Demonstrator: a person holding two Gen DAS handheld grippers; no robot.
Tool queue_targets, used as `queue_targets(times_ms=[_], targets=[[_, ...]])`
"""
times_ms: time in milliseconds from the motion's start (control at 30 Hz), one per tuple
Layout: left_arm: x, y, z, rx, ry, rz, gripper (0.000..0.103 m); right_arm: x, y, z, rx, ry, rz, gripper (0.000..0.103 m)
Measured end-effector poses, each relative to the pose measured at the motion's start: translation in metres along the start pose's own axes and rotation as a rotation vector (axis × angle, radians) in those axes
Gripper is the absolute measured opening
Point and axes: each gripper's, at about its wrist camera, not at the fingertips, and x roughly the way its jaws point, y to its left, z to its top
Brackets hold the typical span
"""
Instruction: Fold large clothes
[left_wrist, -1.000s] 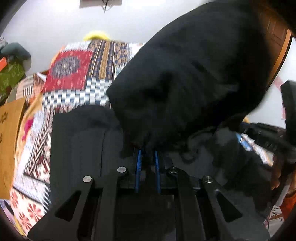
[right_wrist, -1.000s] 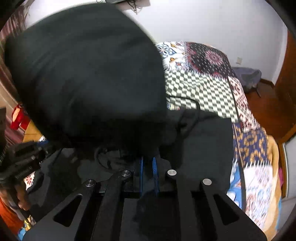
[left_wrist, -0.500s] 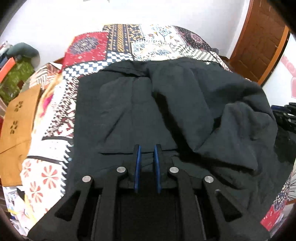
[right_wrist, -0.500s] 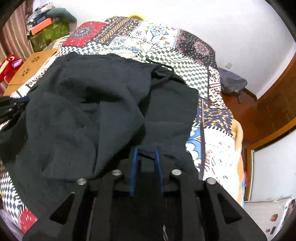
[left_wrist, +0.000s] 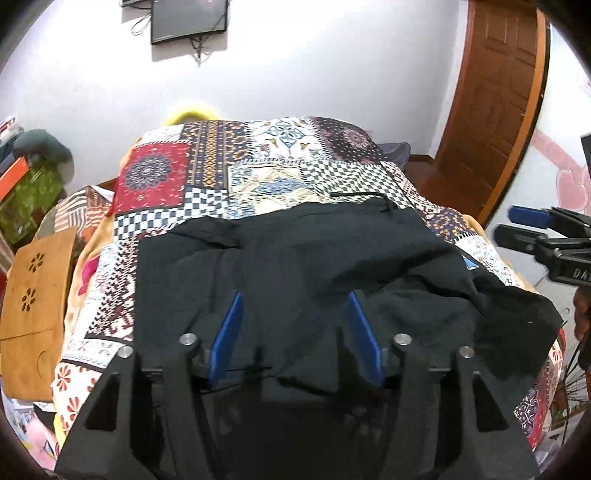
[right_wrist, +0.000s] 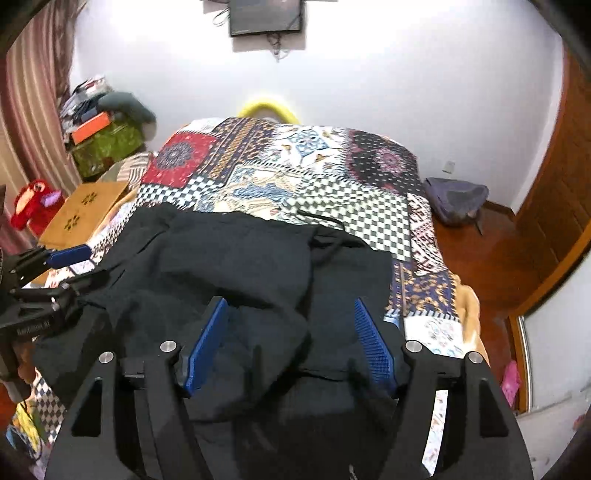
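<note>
Gaping jaws — black garment loose

The garment lies on the bedspread ahead of me, under both my grippers. My left gripper hangs over its left part, my right gripper over its right. Behind the bed, a screen hangs on the wall.

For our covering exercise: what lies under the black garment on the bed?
Under the black garment lies the patchwork bedspread, visible beyond and beside it. Its patches directly beneath are covered, as is anything between the garment's folded layers.
</note>
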Motion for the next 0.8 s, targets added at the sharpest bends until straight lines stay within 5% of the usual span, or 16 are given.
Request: queue_targets(times_ms=[333, 567, 800], targets=[[0.065, -0.008, -0.051, 0.069, 0.235, 0.036, 0.066, 0.051, 0.010, -0.048, -0.019, 0.221, 0.055, 0.066], [0.055, 0.003, -0.060, 0.041, 0.240, 0.061, 0.068, 0.053, -0.002, -0.067, 0.065, 0.296, 0.098, 0.066], [0.010, 0.017, -0.049, -0.027, 0.146, 0.068, 0.068, 0.004, -0.005, -0.064, 0.052, 0.187, 0.062, 0.066]])
